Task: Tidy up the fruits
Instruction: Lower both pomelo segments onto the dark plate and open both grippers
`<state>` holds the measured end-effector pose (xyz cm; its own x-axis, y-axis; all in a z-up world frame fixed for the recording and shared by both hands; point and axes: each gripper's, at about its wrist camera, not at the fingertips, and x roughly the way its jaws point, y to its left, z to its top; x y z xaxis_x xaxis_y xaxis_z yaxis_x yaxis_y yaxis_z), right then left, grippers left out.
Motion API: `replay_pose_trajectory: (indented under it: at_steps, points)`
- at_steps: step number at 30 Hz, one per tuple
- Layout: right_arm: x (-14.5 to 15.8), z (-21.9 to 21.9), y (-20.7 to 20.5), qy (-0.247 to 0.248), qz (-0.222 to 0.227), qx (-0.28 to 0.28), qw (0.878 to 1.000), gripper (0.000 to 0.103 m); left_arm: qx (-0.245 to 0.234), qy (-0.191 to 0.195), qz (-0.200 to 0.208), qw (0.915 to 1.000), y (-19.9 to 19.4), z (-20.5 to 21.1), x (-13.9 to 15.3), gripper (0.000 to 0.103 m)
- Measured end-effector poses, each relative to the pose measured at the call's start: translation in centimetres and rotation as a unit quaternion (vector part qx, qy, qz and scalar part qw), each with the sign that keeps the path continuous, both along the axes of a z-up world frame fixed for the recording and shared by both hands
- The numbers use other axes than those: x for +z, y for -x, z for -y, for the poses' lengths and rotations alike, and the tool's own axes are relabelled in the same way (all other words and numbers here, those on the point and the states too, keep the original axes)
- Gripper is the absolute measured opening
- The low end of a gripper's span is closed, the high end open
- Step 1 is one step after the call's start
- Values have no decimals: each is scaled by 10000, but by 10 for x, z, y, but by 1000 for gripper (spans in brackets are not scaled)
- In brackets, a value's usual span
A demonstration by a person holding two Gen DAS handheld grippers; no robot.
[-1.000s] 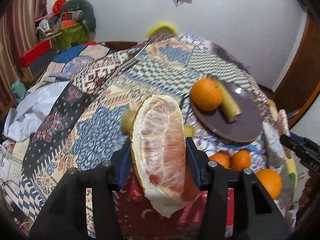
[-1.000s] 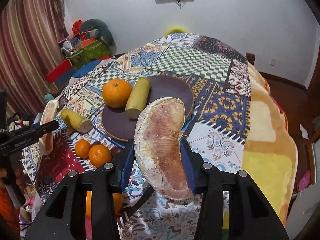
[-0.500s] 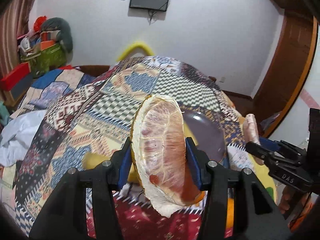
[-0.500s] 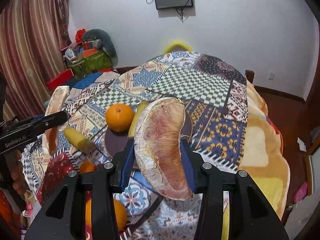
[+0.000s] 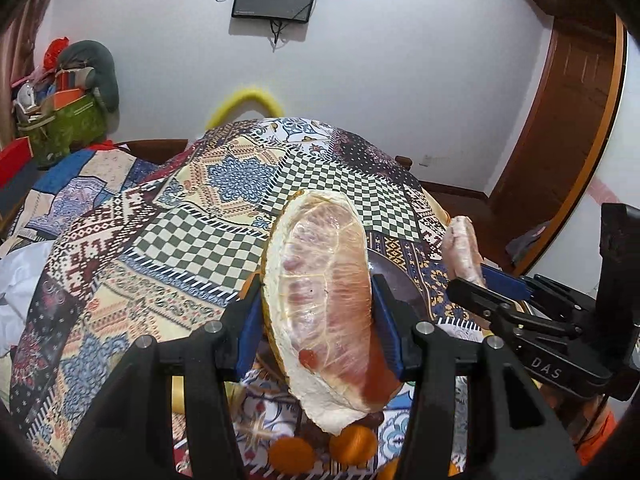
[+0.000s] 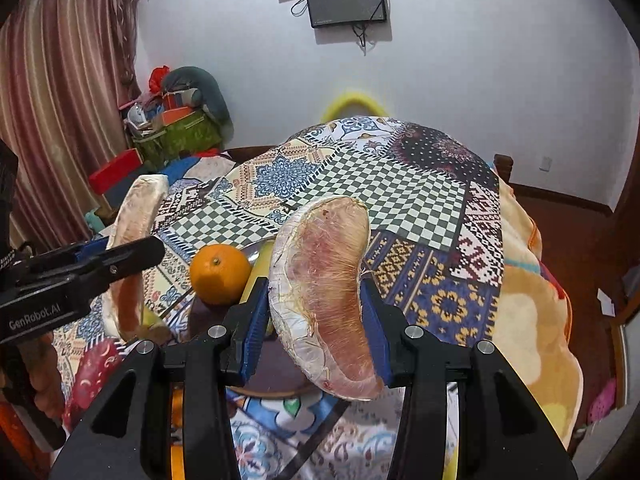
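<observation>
Our left gripper [image 5: 318, 312] is clamped on a pomelo wedge [image 5: 324, 304], held upright above the table's near edge. Our right gripper [image 6: 316, 312] pinches a second pomelo segment [image 6: 320, 292] over the dark plate [image 6: 276, 376]. On that plate we log one orange [image 6: 219, 274]; smaller oranges [image 5: 354, 444] lie at the near edge on the patchwork tablecloth [image 6: 400, 184].

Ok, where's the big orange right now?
Right wrist view, left of centre: the orange sits on the dark plate, beside the right gripper's pomelo wedge.
</observation>
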<state>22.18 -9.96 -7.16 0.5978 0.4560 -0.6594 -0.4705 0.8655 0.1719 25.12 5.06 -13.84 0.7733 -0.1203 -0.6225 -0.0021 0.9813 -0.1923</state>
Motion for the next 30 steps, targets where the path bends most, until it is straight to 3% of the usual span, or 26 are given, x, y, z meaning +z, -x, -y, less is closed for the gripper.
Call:
replay_pose_trajectory:
  at_steps: [14,24,30]
  points:
    - [-29,-27,-41,69,-364,240,9990,41,-56,0,-289,9996,-45,-1,-28,50]
    - [-42,-35,-54,189,-576,298,9977,41,-36,-19,-439,9990,-56,0,-38,50]
    - [-47,-40,-56,315,-635,333,9969,43,-16,-15,-310,9995,-54,-2,-31,50]
